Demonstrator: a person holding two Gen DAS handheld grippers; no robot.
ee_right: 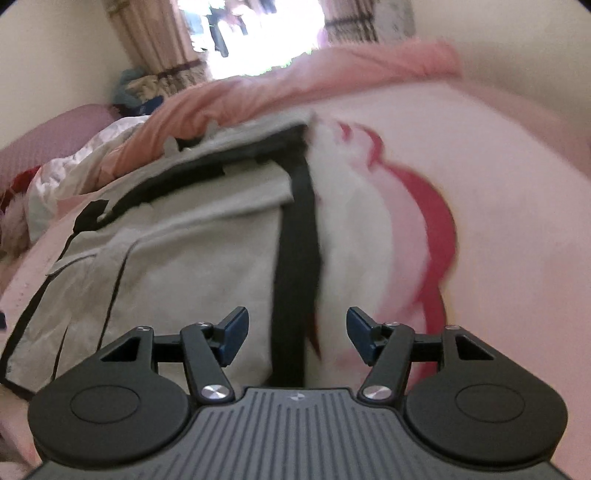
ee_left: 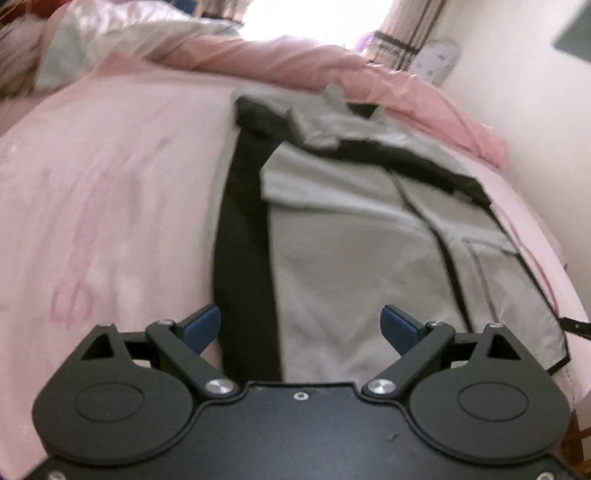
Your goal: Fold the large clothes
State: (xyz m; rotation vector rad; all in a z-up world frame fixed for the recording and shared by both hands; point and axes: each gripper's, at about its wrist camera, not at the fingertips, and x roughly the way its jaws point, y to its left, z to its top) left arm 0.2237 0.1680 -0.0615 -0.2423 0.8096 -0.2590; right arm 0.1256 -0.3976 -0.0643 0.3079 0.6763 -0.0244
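Note:
A large grey garment [ee_left: 354, 251] with black bands lies folded on the pink bed sheet [ee_left: 110, 192]. One black band [ee_left: 243, 266] runs down its left edge toward the camera. My left gripper [ee_left: 300, 326] hangs above the garment's near end, jaws wide apart, nothing between the blue pads. In the right wrist view the same grey garment [ee_right: 199, 251] fills the left half, and its black band [ee_right: 295, 258] runs along the right edge. My right gripper [ee_right: 297, 336] is open above that band's near end, its pads clear of the cloth.
A rolled pink quilt [ee_left: 295, 62] lies across the bed's far side below a bright window [ee_right: 258, 33] with curtains. Crumpled pale bedding [ee_right: 66, 177] is piled beside the garment. The sheet carries a red print [ee_right: 424, 229]. A pale wall [ee_left: 535, 92] borders the bed.

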